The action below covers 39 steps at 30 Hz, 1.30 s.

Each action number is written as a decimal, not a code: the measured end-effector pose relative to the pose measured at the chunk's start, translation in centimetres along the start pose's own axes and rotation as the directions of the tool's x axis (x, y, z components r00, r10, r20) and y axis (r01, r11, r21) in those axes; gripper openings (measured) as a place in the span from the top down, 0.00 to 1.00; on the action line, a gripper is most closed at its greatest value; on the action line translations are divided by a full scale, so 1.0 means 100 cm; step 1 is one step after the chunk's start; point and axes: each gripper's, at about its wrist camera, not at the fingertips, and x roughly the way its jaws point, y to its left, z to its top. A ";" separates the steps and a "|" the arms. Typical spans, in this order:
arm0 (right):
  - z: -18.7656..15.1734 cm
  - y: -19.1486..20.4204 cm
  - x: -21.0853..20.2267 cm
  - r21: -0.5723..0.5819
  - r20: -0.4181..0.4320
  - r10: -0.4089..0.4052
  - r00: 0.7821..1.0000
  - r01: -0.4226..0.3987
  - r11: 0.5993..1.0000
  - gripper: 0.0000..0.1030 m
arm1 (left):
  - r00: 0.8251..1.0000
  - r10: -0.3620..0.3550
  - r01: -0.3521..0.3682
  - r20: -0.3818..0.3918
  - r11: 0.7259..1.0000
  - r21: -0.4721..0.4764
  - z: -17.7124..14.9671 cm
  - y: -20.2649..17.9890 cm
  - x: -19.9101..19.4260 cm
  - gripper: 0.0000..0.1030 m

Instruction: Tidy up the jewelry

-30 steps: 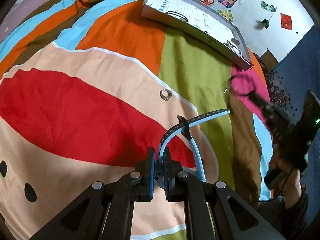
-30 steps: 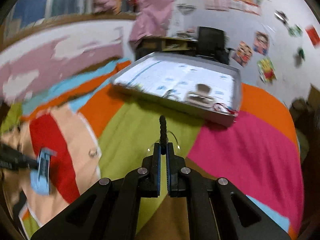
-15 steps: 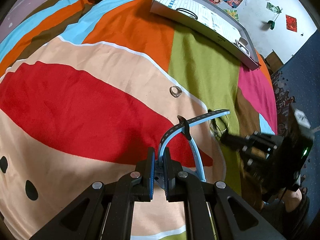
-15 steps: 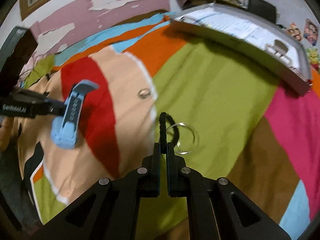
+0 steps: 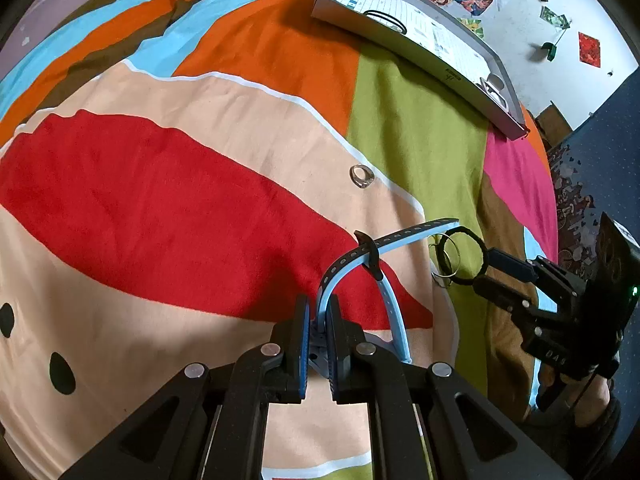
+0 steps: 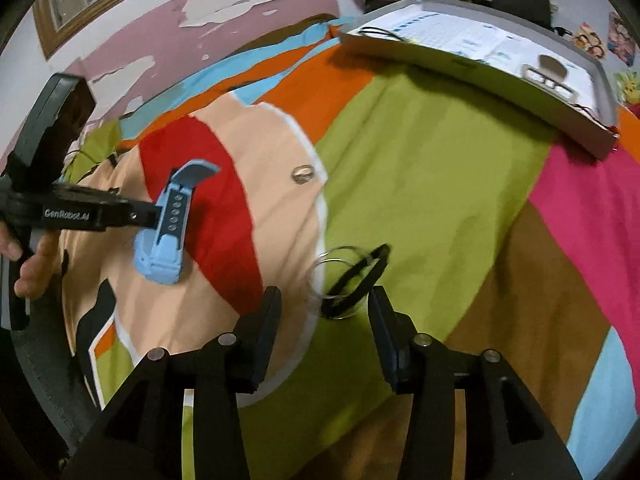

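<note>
Close to the left wrist camera, the left claw [image 5: 317, 330] is clamped on the blue watch strap [image 5: 384, 252], pinching it low near the loop so the free end arcs up and away over the red patch of the bedspread [image 5: 160, 200]; held this way the strap hangs clear of the cloth and looks ready to be carried. Just beyond its tip, the right claw [image 6: 324, 312] has just been opening, and its jaws now stand apart with the black ring [image 6: 358, 276] lying loose ahead of them, no pad pressing on it. That black ring rests on the green panel, overlapping a thin clear bangle [image 6: 340, 258], so the release seems meant to gather the hoops in one spot. Farther out, a small silver ring [image 5: 362, 176] lies alone on the peach band, untouched. At the far edge of the bed sits the grey tray [image 5: 448, 68], already holding a few pieces, probably the place where everything should end up.
</note>
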 end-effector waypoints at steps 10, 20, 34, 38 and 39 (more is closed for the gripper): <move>-0.001 -0.025 0.019 0.117 -0.057 -0.054 0.997 0.060 0.991 0.61 | 1.000 0.004 -0.004 -0.008 1.000 0.001 0.000 0.000 0.002 0.93; -0.004 -0.043 0.048 0.175 -0.141 -0.083 0.987 0.108 0.979 0.92 | 1.000 0.013 -0.013 -0.003 1.000 0.024 -0.001 -0.004 0.005 0.93; 0.028 -0.056 -0.009 0.243 0.134 -0.233 0.963 0.196 0.950 0.95 | 0.996 -0.028 0.022 0.089 0.998 0.062 0.065 -0.038 -0.008 0.93; 0.052 -0.066 -0.034 0.268 0.275 -0.273 0.922 0.199 0.943 0.95 | 0.987 -0.036 0.022 0.157 0.996 0.092 0.108 -0.066 -0.015 0.93; 0.056 -0.076 -0.040 0.274 0.300 -0.285 0.911 0.203 0.940 0.95 | 0.984 -0.037 0.020 0.173 0.995 0.100 0.118 -0.073 -0.016 0.93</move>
